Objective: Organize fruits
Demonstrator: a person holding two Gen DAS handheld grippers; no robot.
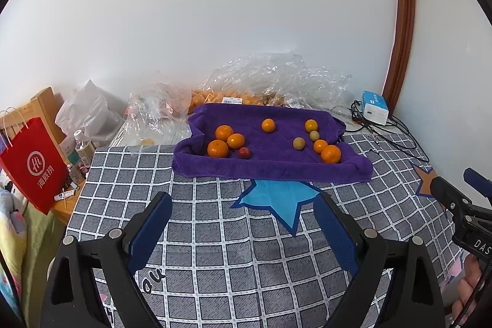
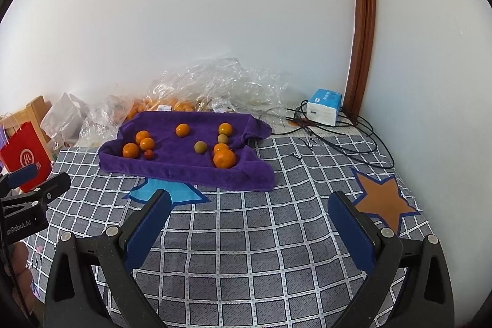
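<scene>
The left gripper [image 1: 243, 202] hangs over the checked sheet [image 1: 215, 248] with its jaws wide and nothing between them. The right gripper [image 2: 249, 199] hangs beside it, jaws just as wide and bare. Both point down at the sheet, well short of the fruit.

Beyond the fingertips lies a blue star [image 1: 276, 199] printed on the sheet, then a purple towel [image 1: 270, 165] whose edges are turned up. On the towel's left sit three oranges [image 1: 217, 148] touching one another, with a small red fruit [image 1: 244, 152] just beside them. One orange [image 1: 268, 125] lies alone at the back. To the right are three more oranges [image 1: 331, 153] and two pale green fruits [image 1: 298, 143].

Behind the towel are crumpled clear bags [image 1: 276, 76] holding more oranges. A white and blue box [image 2: 324, 106] with black cables [image 2: 353, 140] stands at the right, and a red bag [image 1: 33, 165] at the left.
</scene>
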